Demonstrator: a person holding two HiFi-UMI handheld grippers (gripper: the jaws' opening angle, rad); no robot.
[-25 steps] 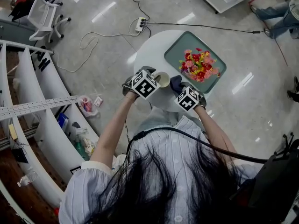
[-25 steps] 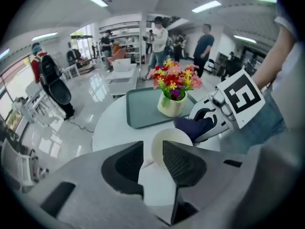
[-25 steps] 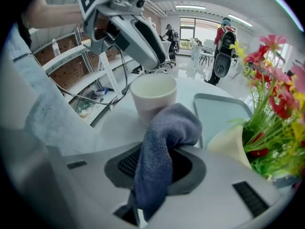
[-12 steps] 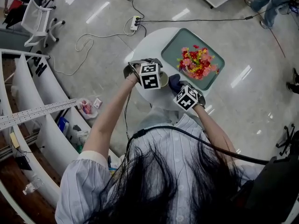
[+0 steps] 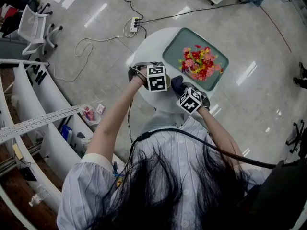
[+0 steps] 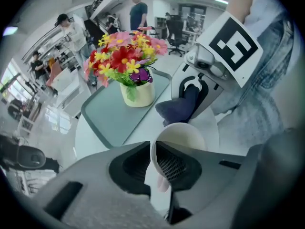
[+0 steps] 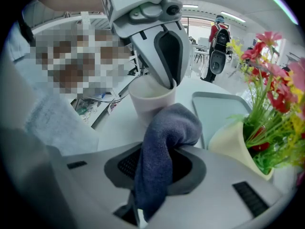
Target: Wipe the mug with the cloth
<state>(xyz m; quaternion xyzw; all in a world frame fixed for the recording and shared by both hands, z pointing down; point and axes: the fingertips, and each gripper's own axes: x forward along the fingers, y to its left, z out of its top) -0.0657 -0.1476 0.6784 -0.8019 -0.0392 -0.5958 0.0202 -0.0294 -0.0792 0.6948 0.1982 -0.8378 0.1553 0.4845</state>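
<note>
Since the counter [image 5: 146,44] bears the mug [image 6: 183,136] near the tray [image 5: 177,44], a good wipe likely means holding it down firmly while the cloth [image 7: 167,125] sweeps round its wall. Both forearms reach forward, elbows bent. The left gripper [image 6: 153,152] has its fingers pinching the mug's rim, one inside, one outside; the right gripper [image 7: 157,163] is clenched on the cloth, just beside the mug

Flower pot [image 6: 138,93] on tray [image 6: 107,118] near the mug [image 6: 183,135]; bare table [image 5: 146,49] alongside.
</note>
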